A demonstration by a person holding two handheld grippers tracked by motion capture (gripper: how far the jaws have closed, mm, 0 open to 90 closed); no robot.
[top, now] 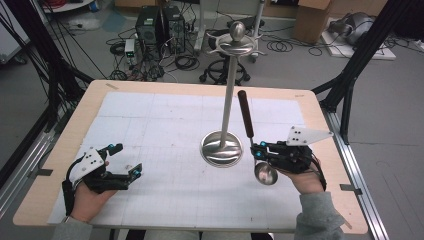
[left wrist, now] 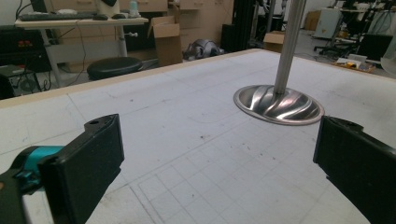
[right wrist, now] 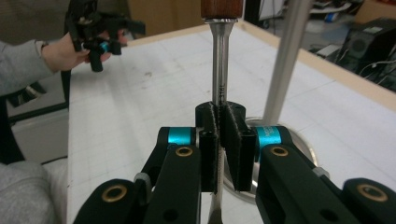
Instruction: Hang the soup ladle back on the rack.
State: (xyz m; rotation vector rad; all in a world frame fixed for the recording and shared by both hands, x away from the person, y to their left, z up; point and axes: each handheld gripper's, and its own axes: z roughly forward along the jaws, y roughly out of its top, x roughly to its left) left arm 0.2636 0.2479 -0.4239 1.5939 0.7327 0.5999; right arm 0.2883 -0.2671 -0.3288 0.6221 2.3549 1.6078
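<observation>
Right jaws pinching the ladle (top: 256, 150) stem (handle up); left jaws spread, empty.

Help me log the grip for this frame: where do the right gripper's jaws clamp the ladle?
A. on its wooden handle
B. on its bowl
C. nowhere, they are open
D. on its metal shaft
D: the right gripper is shut on the ladle at its metal shaft, below the wooden handle and above the bowl.

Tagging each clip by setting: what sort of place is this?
Probably a lab or workshop, not a home: computer towers and loose cables lie on the floor behind the table, with cardboard boxes and office stools around.
</observation>
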